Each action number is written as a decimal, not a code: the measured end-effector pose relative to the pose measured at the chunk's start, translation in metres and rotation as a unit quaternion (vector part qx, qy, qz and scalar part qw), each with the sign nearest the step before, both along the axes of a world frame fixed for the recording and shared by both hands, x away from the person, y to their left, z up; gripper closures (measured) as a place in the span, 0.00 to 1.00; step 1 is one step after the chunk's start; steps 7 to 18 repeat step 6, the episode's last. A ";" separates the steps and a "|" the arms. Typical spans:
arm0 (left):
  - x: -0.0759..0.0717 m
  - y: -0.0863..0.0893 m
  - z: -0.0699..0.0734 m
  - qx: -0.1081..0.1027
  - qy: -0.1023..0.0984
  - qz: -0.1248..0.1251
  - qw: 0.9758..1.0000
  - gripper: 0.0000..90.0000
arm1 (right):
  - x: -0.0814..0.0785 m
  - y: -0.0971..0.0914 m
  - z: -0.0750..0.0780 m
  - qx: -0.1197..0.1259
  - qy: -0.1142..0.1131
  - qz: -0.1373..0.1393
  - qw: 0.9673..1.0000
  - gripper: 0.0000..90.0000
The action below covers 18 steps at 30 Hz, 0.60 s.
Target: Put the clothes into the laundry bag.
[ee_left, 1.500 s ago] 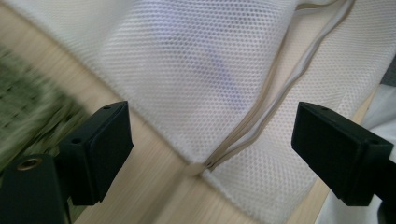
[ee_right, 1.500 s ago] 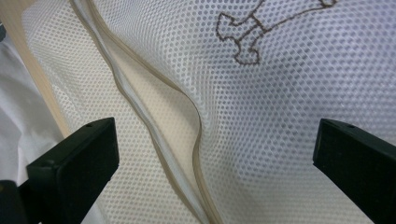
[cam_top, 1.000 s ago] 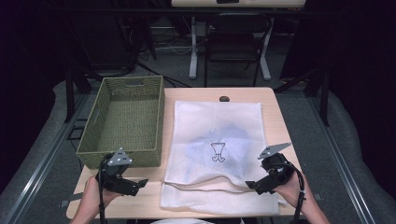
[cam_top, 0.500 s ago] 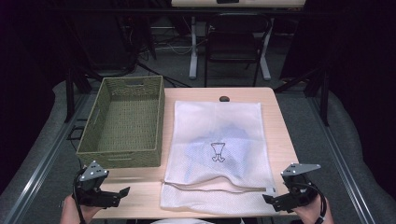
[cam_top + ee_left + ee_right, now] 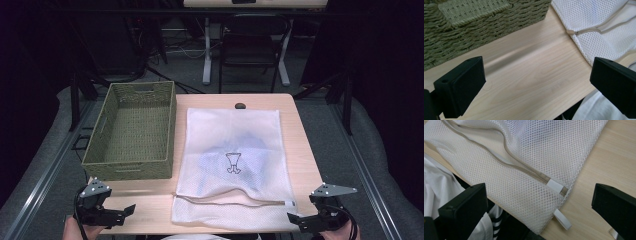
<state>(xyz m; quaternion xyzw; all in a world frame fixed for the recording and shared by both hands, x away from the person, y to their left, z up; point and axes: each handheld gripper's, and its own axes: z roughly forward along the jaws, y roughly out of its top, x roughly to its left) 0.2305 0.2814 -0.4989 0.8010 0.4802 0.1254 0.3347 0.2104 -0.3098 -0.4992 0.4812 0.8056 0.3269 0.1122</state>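
A white mesh laundry bag (image 5: 232,160) lies flat on the right half of the wooden table (image 5: 150,200), its zipper (image 5: 235,200) running across the near end. My left gripper (image 5: 127,210) hovers at the table's near left corner. Its jaws have just been opening and stand wide over bare wood with nothing between them (image 5: 536,67). My right gripper (image 5: 295,220) is open beside the bag's near right corner. Between its jaws I see the zipper's end (image 5: 554,185) and a white tab (image 5: 562,218), untouched.
An empty olive woven basket (image 5: 132,132) stands on the left half of the table, its near wall (image 5: 474,22) just beyond my left gripper. A small dark knob (image 5: 240,105) sits at the far edge. A chair (image 5: 252,45) stands beyond the table.
Both hands have drawn back toward the near edge and outward, away from the bag's near corners, and sunk lower. The bag and basket lie as before.
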 end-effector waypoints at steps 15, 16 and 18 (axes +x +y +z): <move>0.003 0.001 0.000 -0.001 -0.006 0.003 1.000 0.00 | 0.000 0.000 0.000 0.000 -0.003 -0.007 1.000 0.02; 0.003 0.001 0.000 -0.001 -0.006 0.003 1.000 0.00 | 0.000 0.000 0.000 0.000 -0.003 -0.007 1.000 0.02; 0.003 0.001 0.000 -0.001 -0.006 0.003 1.000 0.00 | 0.000 0.000 0.000 0.000 -0.003 -0.007 1.000 0.02</move>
